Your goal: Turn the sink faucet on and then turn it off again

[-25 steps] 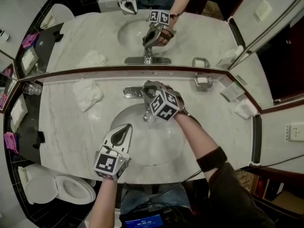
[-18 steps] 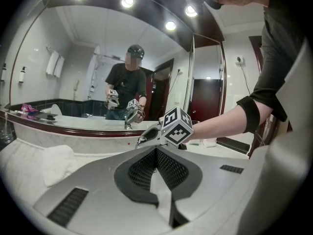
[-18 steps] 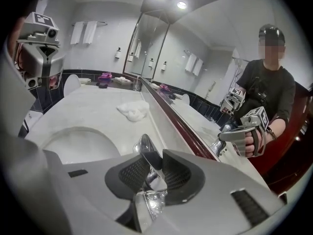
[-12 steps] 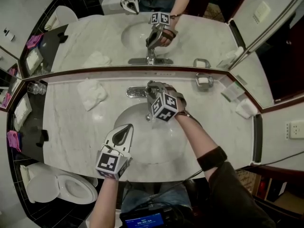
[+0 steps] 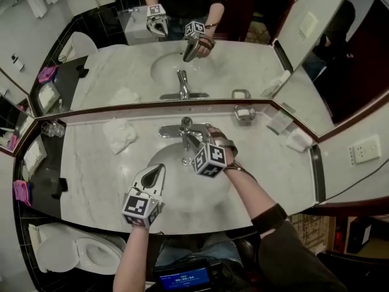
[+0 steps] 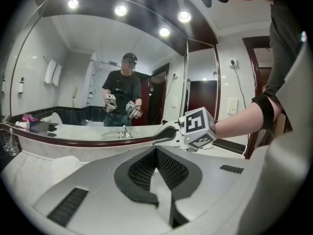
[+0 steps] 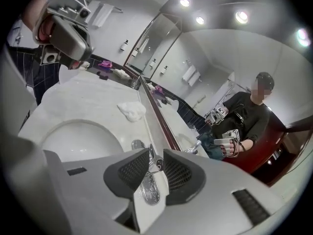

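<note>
The chrome faucet [image 5: 182,128] stands behind the basin [image 5: 176,193], its lever [image 5: 185,122] raised. My right gripper [image 5: 196,143] hovers just in front of it, apart from the lever. Its jaws have just been opening and now stand open. In the right gripper view the lever [image 7: 155,164] and the base plate [image 7: 147,190] show through the gap of the right gripper [image 7: 155,155], and the pads touch neither. My left gripper [image 5: 155,174] is shut and empty over the basin's front left. The left gripper [image 6: 157,153] shows the same in its own view. I cannot make out running water.
A crumpled white cloth [image 5: 118,134] lies left of the faucet and a soap dish [image 5: 244,114] right of it. A glass [image 5: 53,128] stands at the counter's far left. A mirror [image 5: 200,66] runs behind the counter. A toilet [image 5: 61,254] is at lower left.
My right gripper has let go of the faucet lever and drawn back and up from it with wider jaws. The left gripper rose a little, still shut.
</note>
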### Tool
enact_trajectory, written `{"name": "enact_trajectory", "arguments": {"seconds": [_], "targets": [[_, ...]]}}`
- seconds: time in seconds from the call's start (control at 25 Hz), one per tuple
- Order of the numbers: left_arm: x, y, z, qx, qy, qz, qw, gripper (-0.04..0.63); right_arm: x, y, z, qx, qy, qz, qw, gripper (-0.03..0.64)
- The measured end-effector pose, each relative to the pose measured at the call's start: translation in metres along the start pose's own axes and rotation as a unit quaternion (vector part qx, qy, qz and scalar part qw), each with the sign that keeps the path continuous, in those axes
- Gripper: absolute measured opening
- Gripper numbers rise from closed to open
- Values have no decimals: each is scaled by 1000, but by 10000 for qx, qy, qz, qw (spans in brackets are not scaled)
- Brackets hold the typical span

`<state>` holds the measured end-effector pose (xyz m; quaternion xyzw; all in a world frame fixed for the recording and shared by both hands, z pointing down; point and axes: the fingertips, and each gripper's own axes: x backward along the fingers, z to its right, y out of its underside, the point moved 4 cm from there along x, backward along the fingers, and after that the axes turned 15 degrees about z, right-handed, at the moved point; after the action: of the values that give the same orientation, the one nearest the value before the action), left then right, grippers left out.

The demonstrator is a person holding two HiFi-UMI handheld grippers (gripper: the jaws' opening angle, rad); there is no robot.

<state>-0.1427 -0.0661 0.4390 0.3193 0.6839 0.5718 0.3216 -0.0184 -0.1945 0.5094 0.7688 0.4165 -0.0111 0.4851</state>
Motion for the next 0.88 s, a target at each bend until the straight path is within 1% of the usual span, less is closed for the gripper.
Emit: {"name": "enact_trajectory", "arguments": {"seconds": [0.08,0.2,0.24,0.32,0.4,0.56,0.64,0.76,0.84,0.88], "targets": [[6,-2,-1,-49,25,23,10000,0,22,-9,0,42,88,18,10000,103],[12,-8,-3,-40,26,76,10000,0,56,-23,0,81,278,5,9996,34],[14,-10,-1,-13,79,73,9999,0,67,-27,-1,84,342,1,9994,23],[17,-12,6,52,197,50,9998,0,89,-32,-6,73,447,-14,9990,23],[18,-17,10,29,232,81,9997,0,109,-35,-13,33,537,-38,9985,21],[17,-22,19,96,436,23,9990,0,144,-32,-27,-166,761,-109,9969,21],[18,-23,21,49,459,40,9989,0,161,-29,-35,-390,893,-141,9951,21],[20,-21,20,-90,457,81,9989,0,184,-26,-47,-904,1124,-154,9894,21],[22,-24,25,-88,509,59,9986,0,196,-20,-56,-1331,1313,-84,9823,21],[23,-25,28,-80,532,53,9985,0,201,-18,-59,-1605,1418,-17,9768,21]]}}
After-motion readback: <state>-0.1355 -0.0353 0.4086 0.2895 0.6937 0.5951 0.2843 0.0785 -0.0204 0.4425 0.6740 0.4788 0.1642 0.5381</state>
